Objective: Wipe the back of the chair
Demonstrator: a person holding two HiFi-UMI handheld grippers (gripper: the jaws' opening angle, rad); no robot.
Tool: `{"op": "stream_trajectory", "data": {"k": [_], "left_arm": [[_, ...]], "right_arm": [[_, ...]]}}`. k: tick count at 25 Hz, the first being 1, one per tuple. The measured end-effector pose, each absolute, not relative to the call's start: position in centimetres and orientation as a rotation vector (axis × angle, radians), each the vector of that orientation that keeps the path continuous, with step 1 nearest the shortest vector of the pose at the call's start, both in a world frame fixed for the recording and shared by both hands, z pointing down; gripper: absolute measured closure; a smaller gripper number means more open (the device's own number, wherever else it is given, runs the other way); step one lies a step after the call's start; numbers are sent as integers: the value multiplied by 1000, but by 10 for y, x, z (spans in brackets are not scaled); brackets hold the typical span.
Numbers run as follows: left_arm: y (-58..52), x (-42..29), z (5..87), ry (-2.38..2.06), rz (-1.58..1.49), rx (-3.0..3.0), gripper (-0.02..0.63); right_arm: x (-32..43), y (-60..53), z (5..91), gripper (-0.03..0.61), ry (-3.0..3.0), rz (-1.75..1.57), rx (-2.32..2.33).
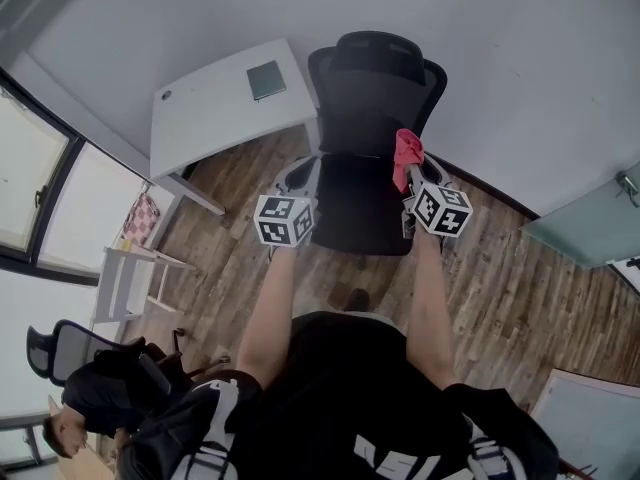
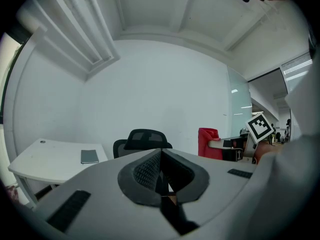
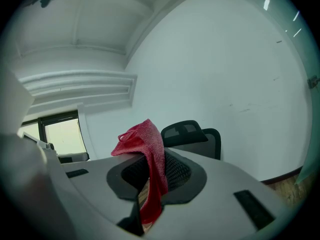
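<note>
The right gripper [image 3: 152, 184] is clamping a red woven cloth [image 3: 149, 149], which is drooping over its jaws. The left gripper [image 2: 161, 176] is keeping its jaws pressed together on nothing. Both are hovering over the seat of the black mesh office chair [image 1: 372, 108], its back facing the white wall, just beside a white counter [image 1: 205, 118] carrying a dark grey notebook [image 1: 266, 80]. Whether the cloth is touching the chair back, I cannot tell.
</note>
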State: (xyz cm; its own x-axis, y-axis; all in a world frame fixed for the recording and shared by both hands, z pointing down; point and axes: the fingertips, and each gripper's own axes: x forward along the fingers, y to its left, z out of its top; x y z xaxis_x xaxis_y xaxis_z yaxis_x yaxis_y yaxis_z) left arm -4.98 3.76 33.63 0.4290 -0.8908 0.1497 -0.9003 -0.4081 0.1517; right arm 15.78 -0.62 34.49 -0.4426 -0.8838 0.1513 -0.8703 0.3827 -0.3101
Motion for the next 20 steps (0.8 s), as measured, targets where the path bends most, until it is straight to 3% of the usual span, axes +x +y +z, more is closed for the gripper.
{"op": "stream_trajectory", "data": {"k": [20], "left_arm": [[-130, -77, 353, -1554, 18, 2455, 588]], "right_arm": [[83, -188, 351, 505, 2627, -563, -1527]]}}
